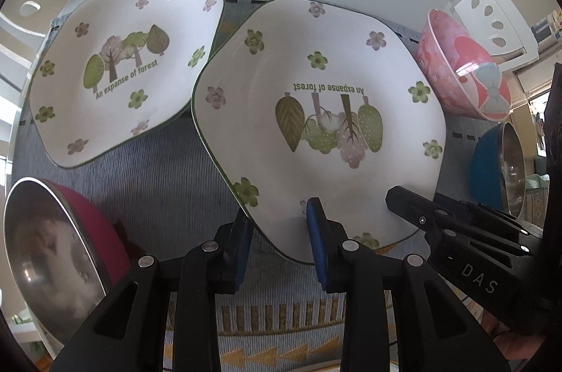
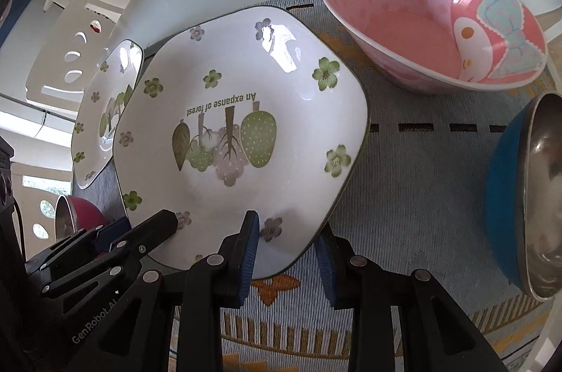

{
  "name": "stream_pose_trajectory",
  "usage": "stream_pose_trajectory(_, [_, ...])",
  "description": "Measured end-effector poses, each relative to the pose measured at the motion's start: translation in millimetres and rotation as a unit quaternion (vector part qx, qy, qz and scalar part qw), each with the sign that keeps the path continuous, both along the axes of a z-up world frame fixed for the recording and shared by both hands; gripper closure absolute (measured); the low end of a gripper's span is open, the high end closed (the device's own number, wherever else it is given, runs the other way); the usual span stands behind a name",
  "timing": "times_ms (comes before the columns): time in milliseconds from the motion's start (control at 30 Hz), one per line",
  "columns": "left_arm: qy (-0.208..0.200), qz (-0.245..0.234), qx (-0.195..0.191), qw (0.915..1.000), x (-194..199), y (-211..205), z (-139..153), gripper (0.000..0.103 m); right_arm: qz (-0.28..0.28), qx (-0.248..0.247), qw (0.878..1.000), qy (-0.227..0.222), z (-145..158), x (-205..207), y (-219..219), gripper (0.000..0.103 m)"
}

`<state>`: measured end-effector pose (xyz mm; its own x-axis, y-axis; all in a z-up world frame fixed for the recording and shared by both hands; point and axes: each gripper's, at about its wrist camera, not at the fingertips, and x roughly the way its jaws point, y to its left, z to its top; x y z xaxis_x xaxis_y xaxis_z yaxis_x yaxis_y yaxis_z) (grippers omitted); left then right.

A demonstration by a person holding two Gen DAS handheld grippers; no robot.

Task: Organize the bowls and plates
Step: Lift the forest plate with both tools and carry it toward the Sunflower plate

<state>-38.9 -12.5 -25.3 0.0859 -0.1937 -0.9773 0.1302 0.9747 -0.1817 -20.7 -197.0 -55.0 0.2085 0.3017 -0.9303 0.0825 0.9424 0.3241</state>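
Grippers left [image 1: 279, 244] and right [image 2: 288, 254] both pinch the near plate's [image 1: 316, 112] rim, second plate [image 1: 119, 66] lying leftward.

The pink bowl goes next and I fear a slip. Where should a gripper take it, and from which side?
Take the pink bowl by its thin rim, from above, one finger inside and one outside. Its walls flare wide, too broad to span, and the near rim facing the patterned mat stands clear.
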Motion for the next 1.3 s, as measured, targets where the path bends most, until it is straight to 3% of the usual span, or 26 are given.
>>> stream_pose_trajectory(167, [-0.007,-0.008,-0.001,0.9999,-12.1,4.1,4.4,0.075,-0.007,0.012,1.0,0.002,0.8,-8.2,-2.6,0.073])
stream_pose_trajectory(267, [-0.005,0.0,0.002,1.0,0.8,8.3,2.0,0.076,-0.005,0.031,0.999,0.01,-0.8,-4.4,-10.6,0.073])
stream_pose_trajectory(333, [-0.021,-0.004,0.023,0.9995,6.8,10.4,5.1,0.076,0.0,0.021,1.0,0.012,-1.6,2.3,-13.3,0.073])
stream_pose_trajectory(500, [-0.008,-0.002,0.038,0.9993,26.0,15.7,-2.7,0.076,-0.001,0.013,1.0,0.001,0.9,24.9,-21.0,0.073])
stream_pose_trajectory(667, [0.002,0.013,0.035,0.9993,48.3,15.3,-15.1,0.072,-0.005,-0.015,1.0,0.0,-4.1,48.9,-21.0,0.073])
stream_pose_trajectory(833, [-0.011,0.007,0.028,0.9995,72.5,4.5,-23.3,0.066,-0.017,-0.009,1.0,-0.02,-5.6,62.7,-23.7,0.072])
stream_pose_trajectory(1067, [-0.027,0.008,0.015,0.9995,87.2,7.3,-24.9,0.068,0.024,-0.016,0.998,-0.047,-5.7,61.3,-20.7,0.071])
stream_pose_trajectory(1300, [-0.016,0.017,0.012,0.9997,83.1,11.8,-22.9,0.068,0.051,-0.022,0.998,-0.04,-2.5,54.5,-19.4,0.072])
